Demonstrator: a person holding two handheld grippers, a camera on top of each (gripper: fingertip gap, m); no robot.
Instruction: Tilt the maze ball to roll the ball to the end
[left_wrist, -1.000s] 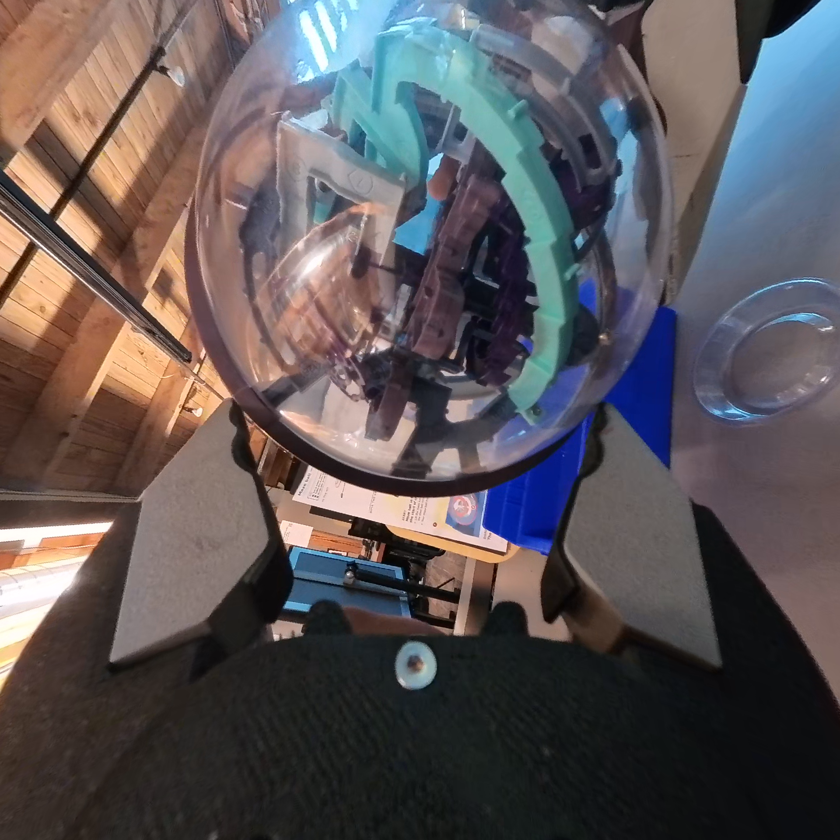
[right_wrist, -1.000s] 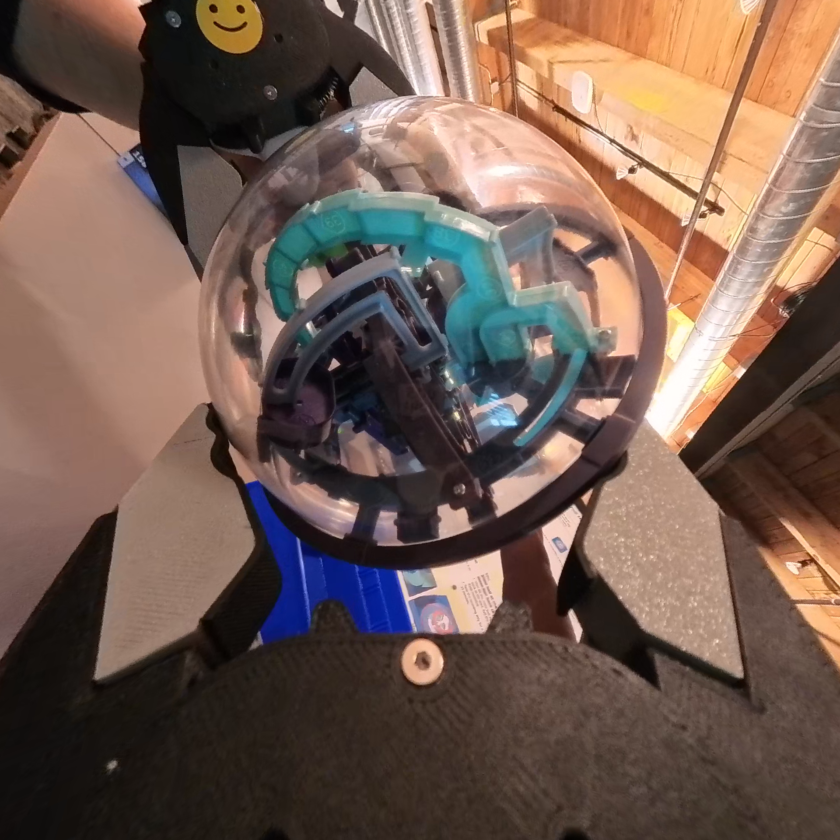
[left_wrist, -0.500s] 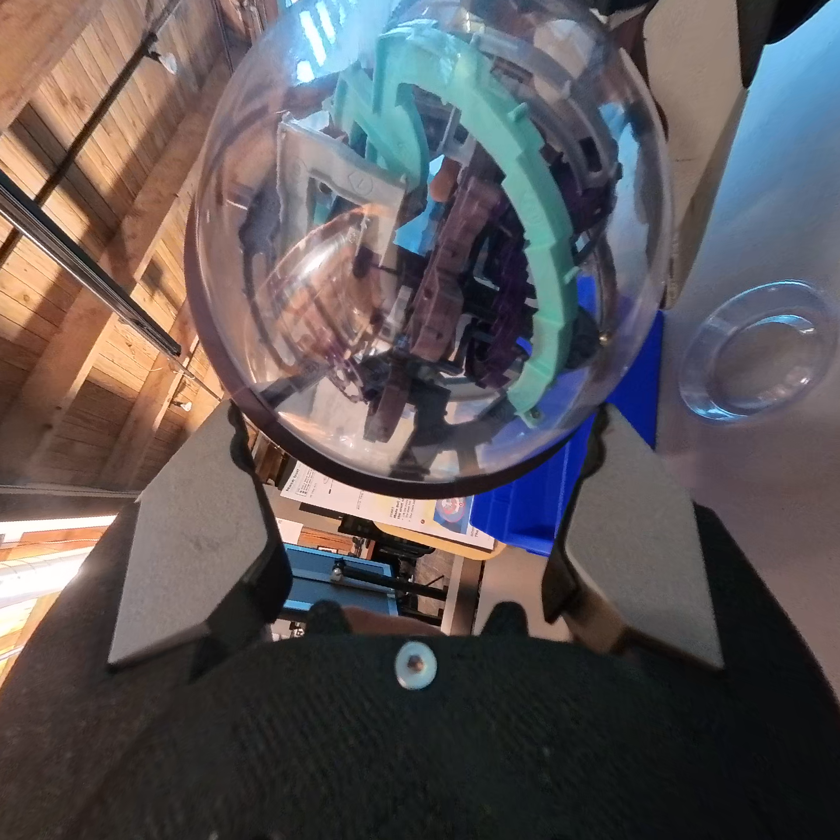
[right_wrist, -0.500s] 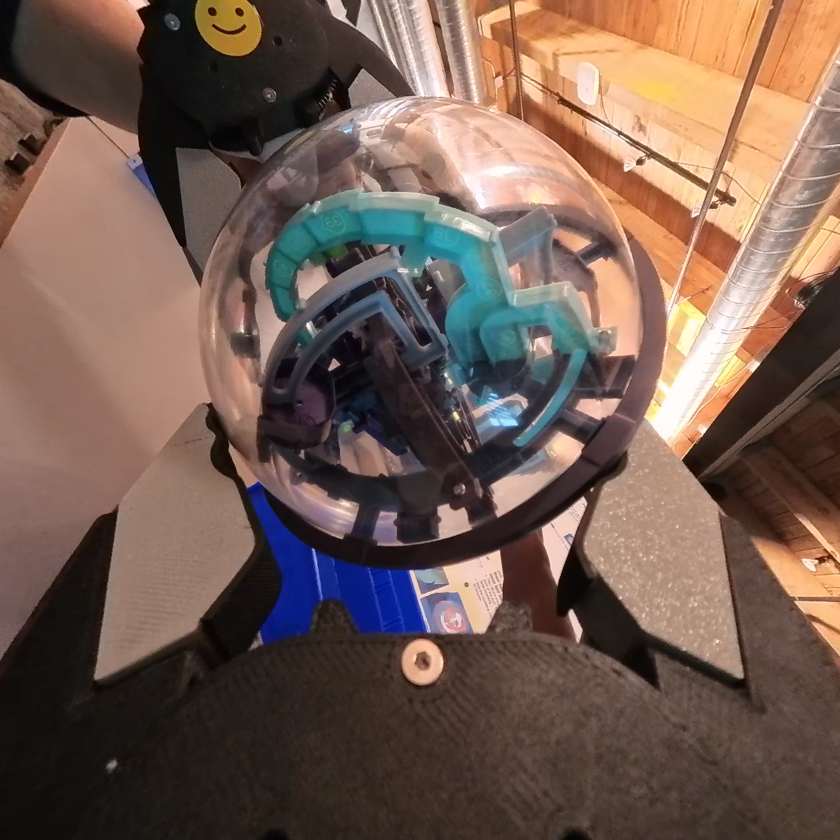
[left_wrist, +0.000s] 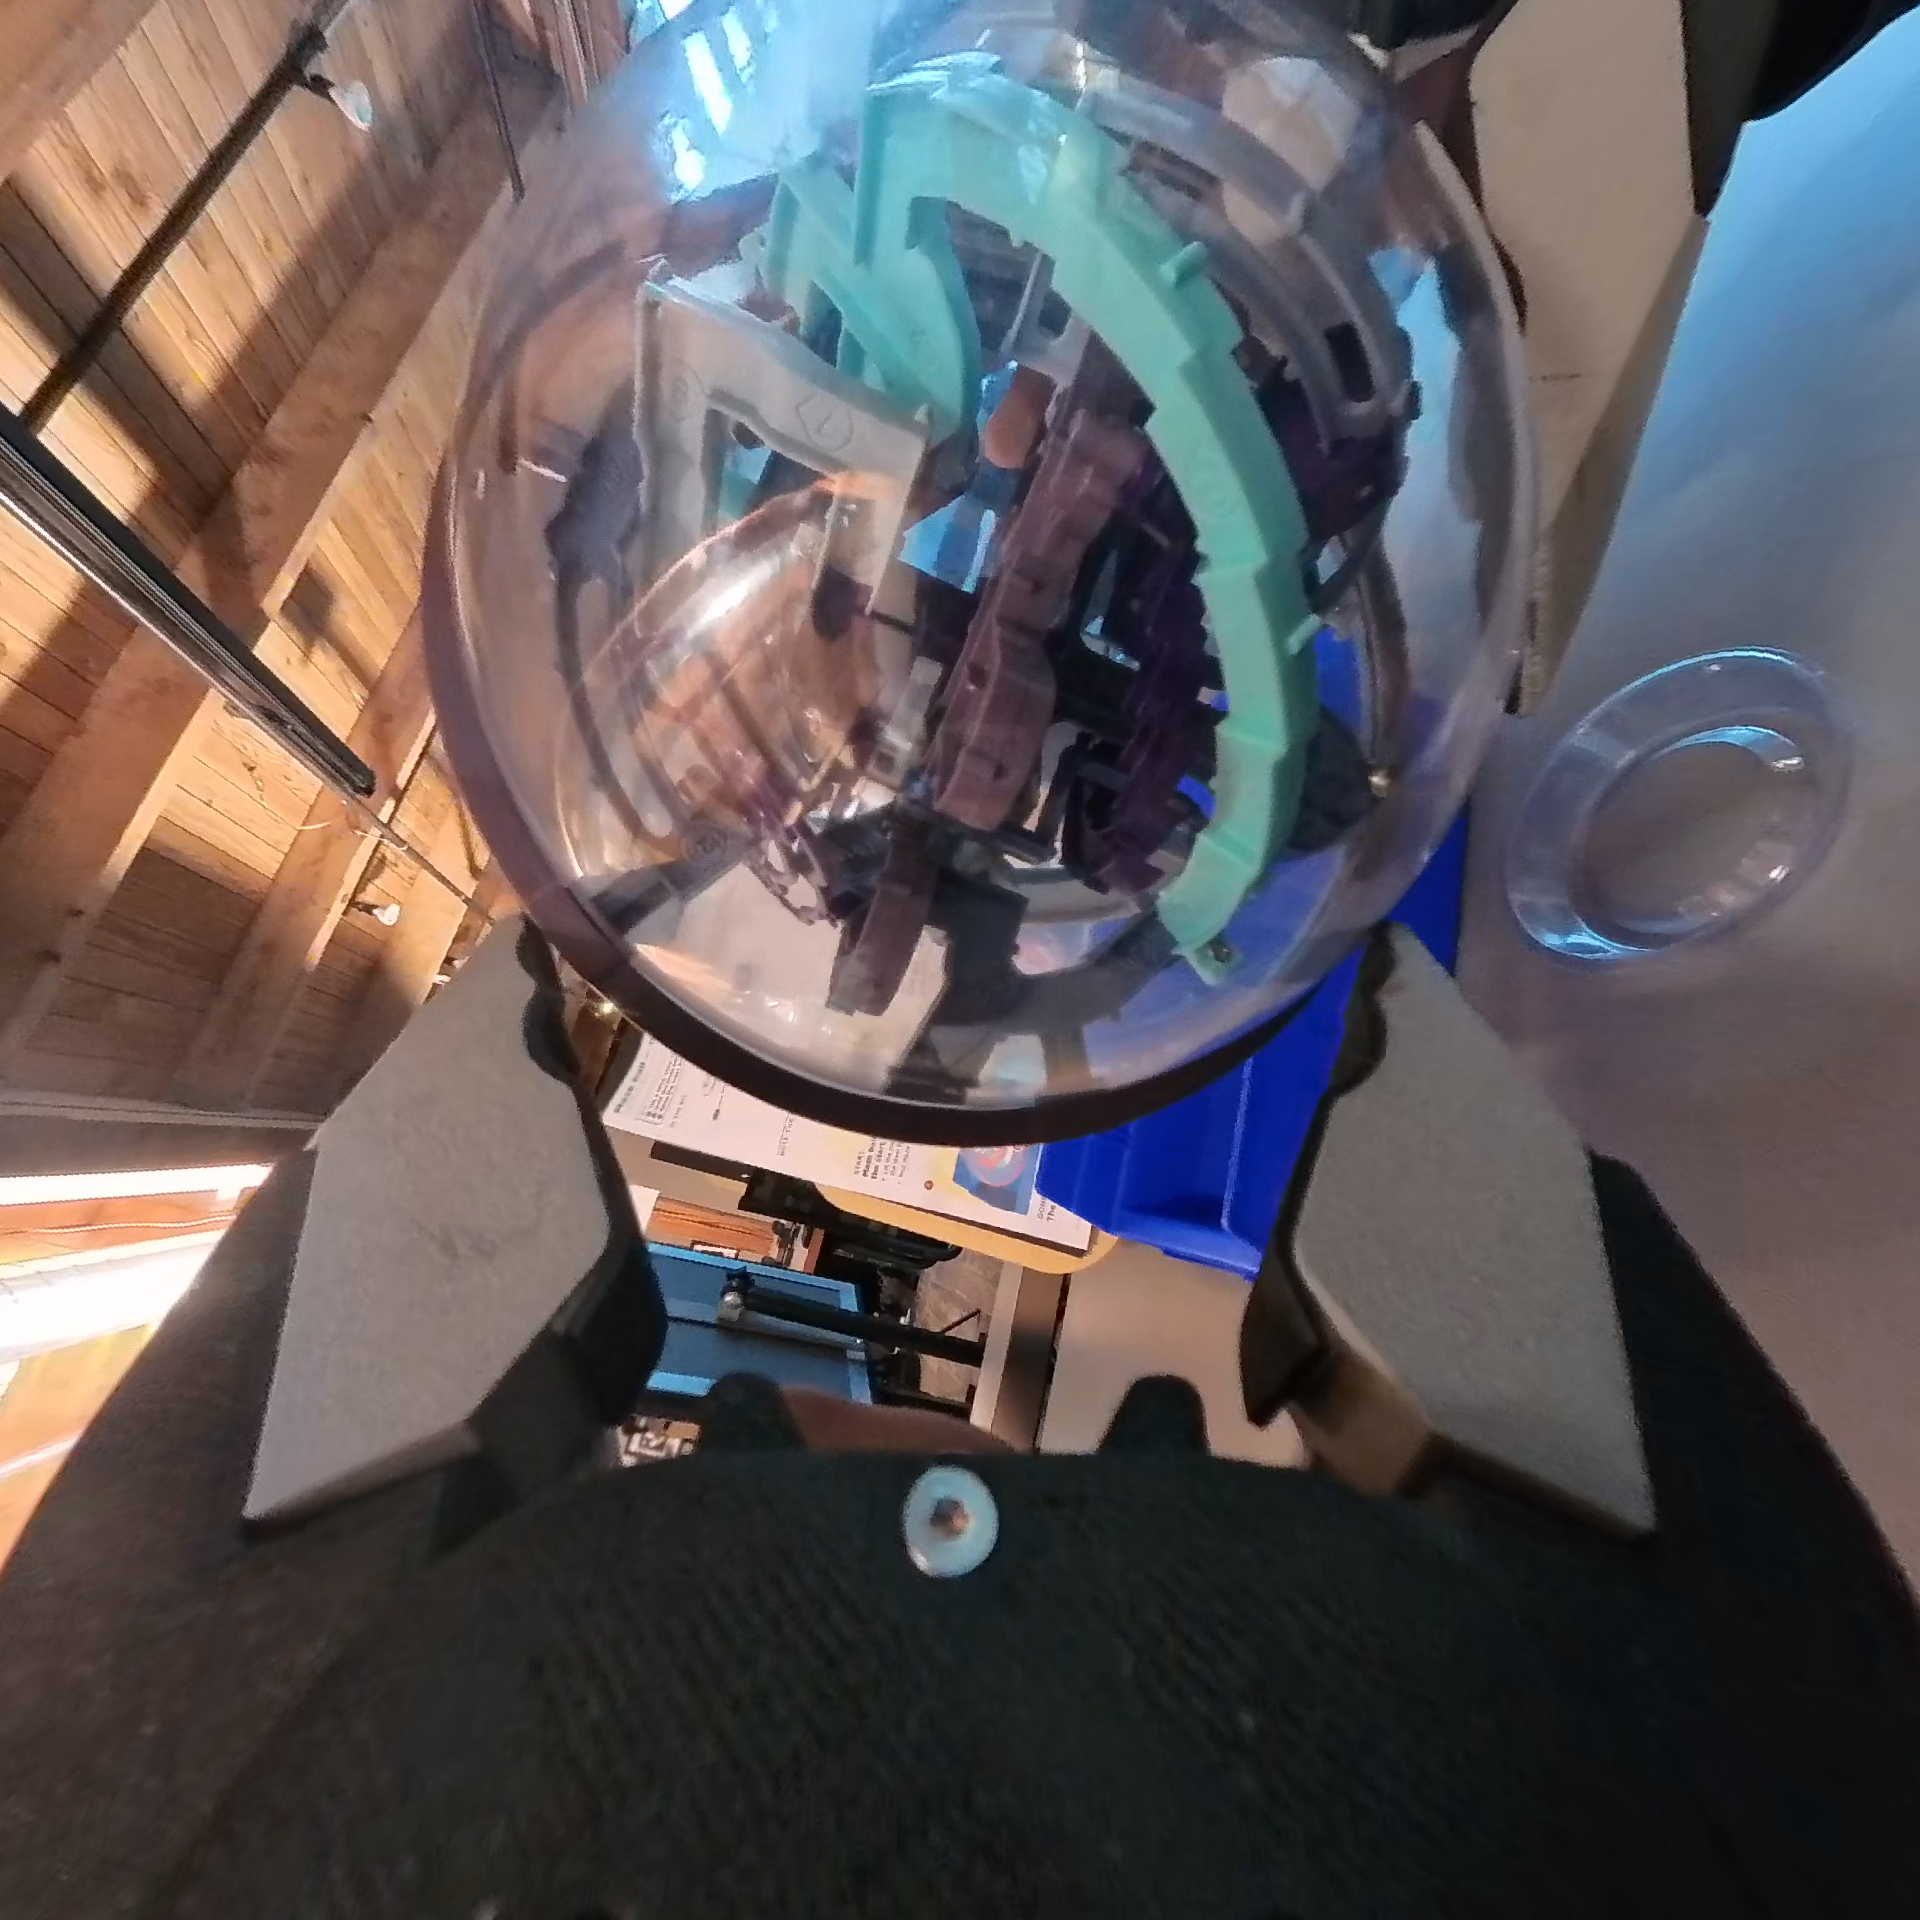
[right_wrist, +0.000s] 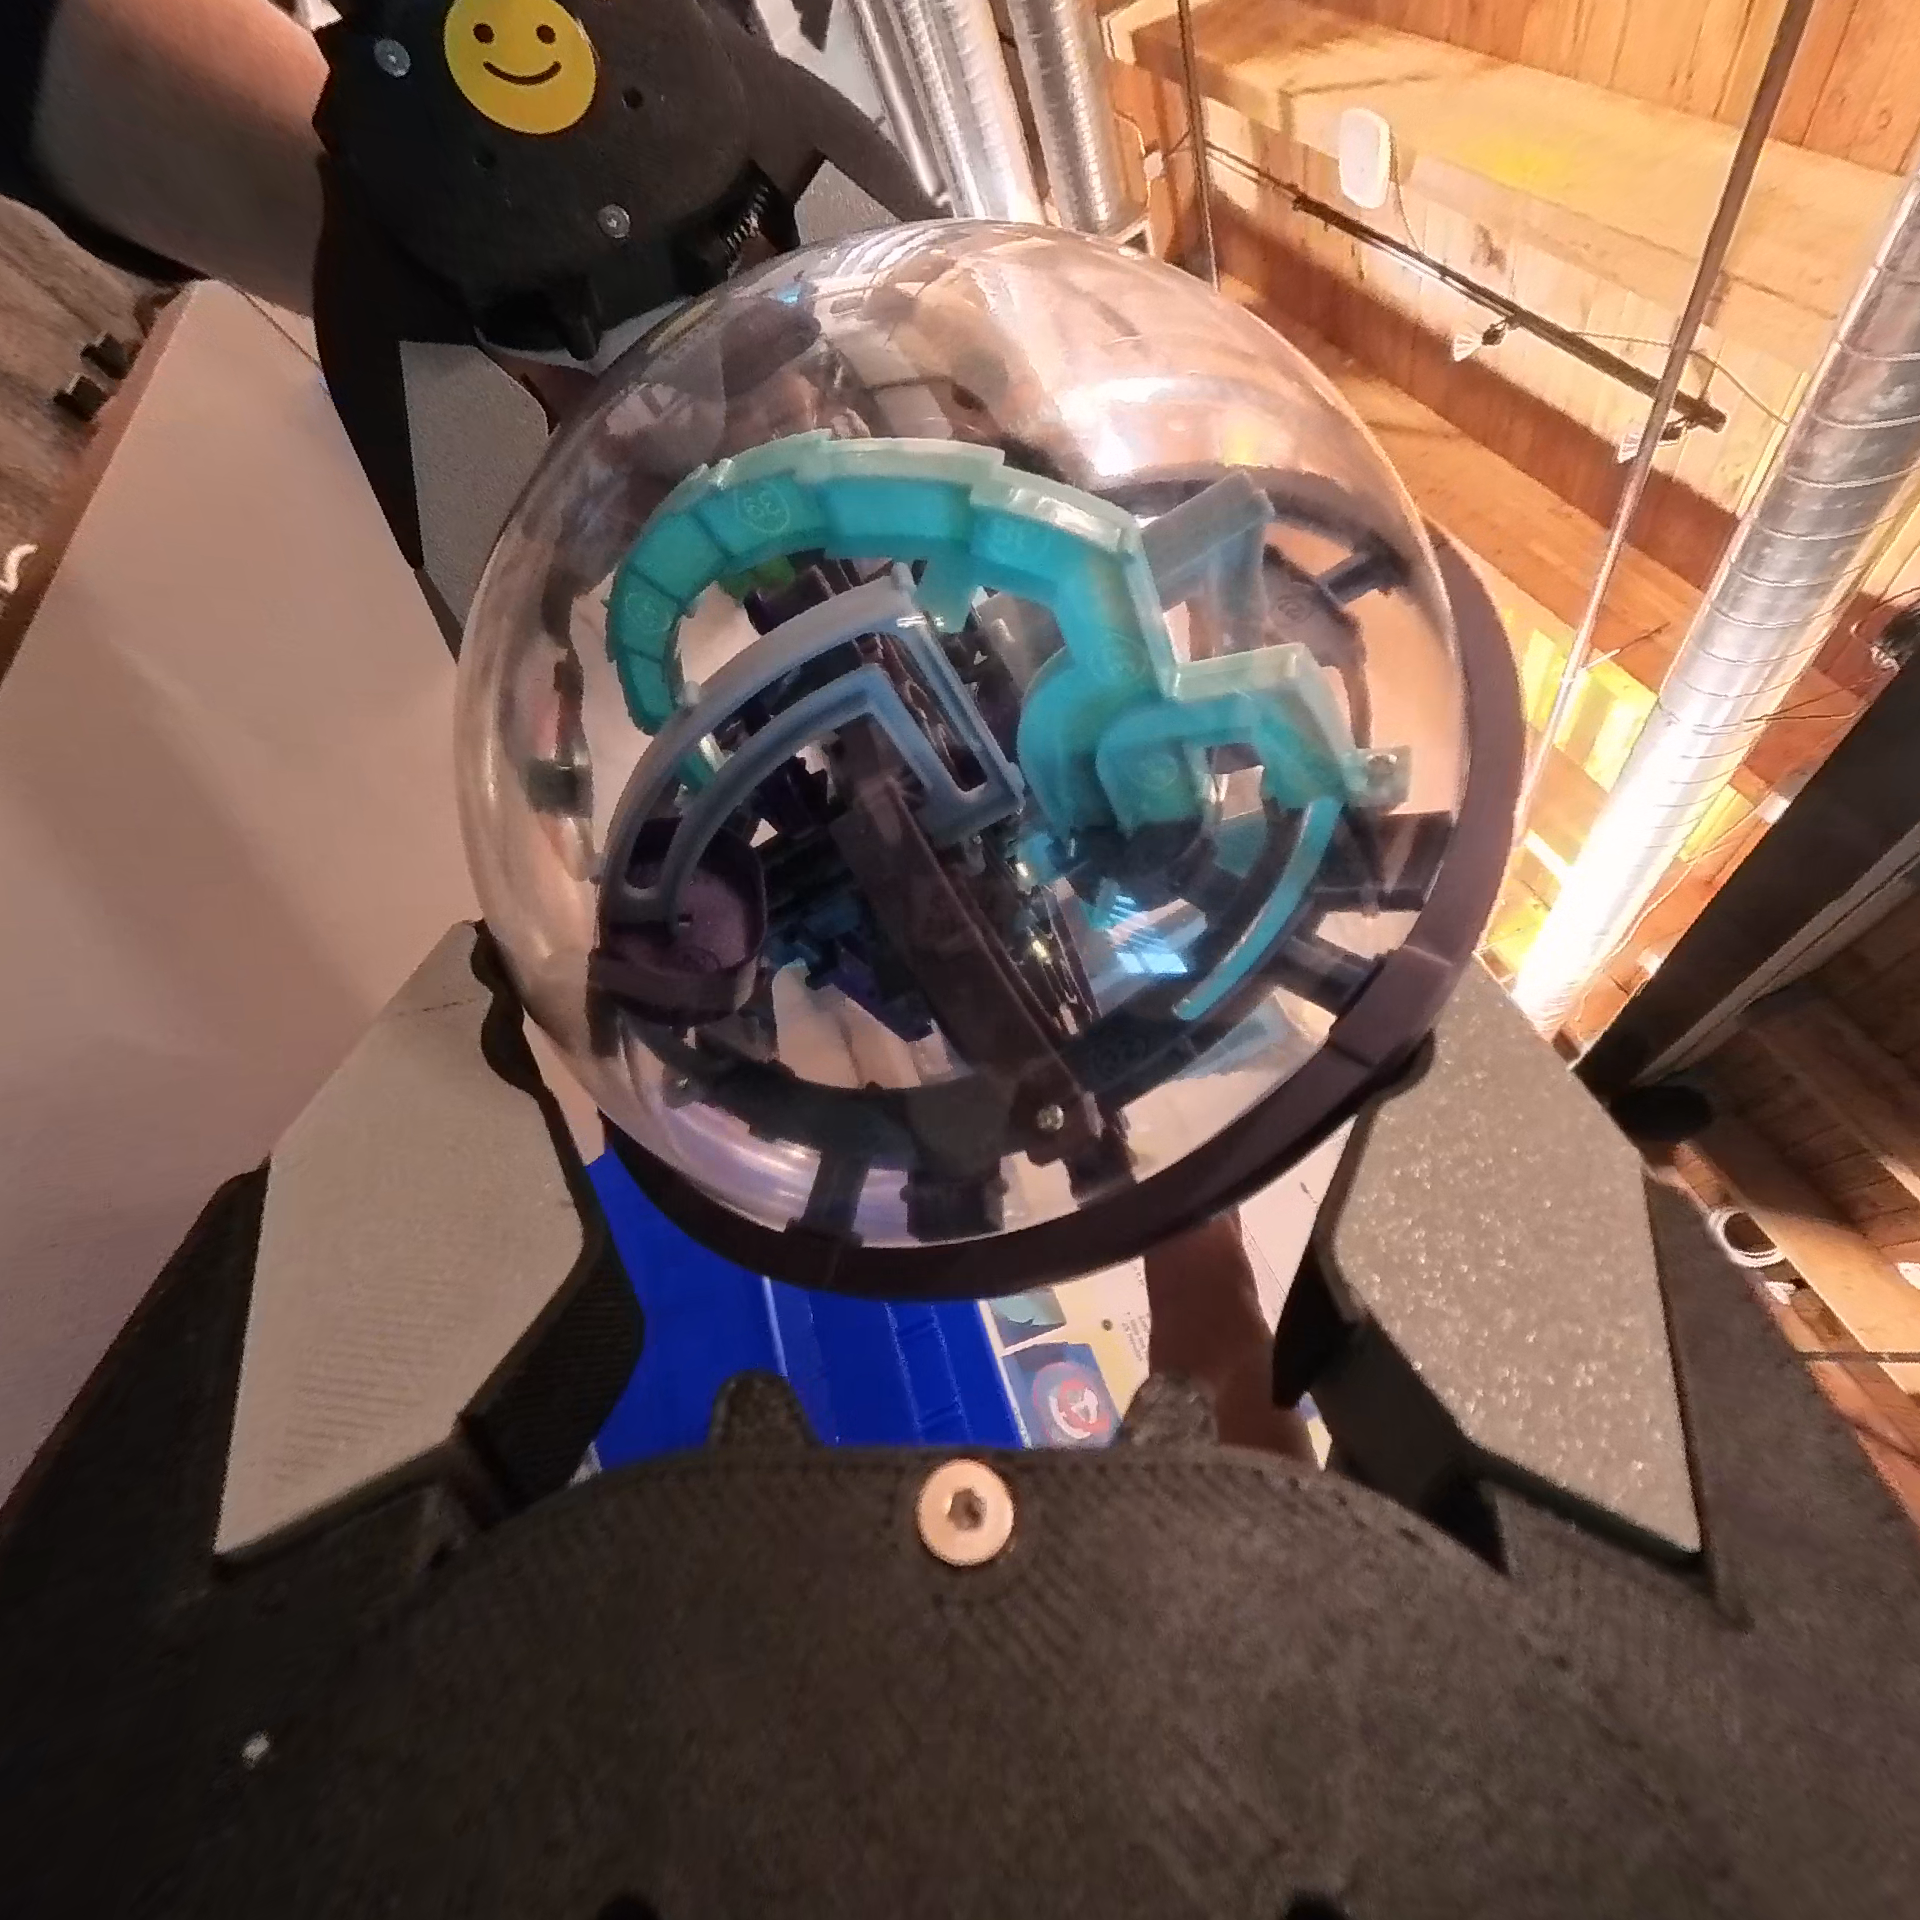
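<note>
The maze ball (left_wrist: 966, 540) is a clear sphere with teal, grey and purple tracks inside and a dark ring around its middle. It is held up in the air between both grippers. My left gripper (left_wrist: 956, 987) is shut on it, with both fingertips against the dark ring. My right gripper (right_wrist: 961, 1008) is shut on the same ball (right_wrist: 966, 727) from the opposite side, also on the ring. The left gripper's body (right_wrist: 499, 156), with a yellow sticker, shows behind the ball in the right wrist view. I cannot pick out the small ball inside for certain.
A clear round plastic dish (left_wrist: 1678, 800) lies on the grey table (left_wrist: 1829, 416) to the right. A blue bin (left_wrist: 1195, 1174) and a printed sheet (left_wrist: 831, 1153) lie below the ball. Wooden ceiling boards (left_wrist: 156, 520) and metal ducts (right_wrist: 1766, 623) fill the background.
Both grippers have kept their hold on the ball and turned it slightly. In the left wrist view the clear dish and blue bin have slid a little to the left.
</note>
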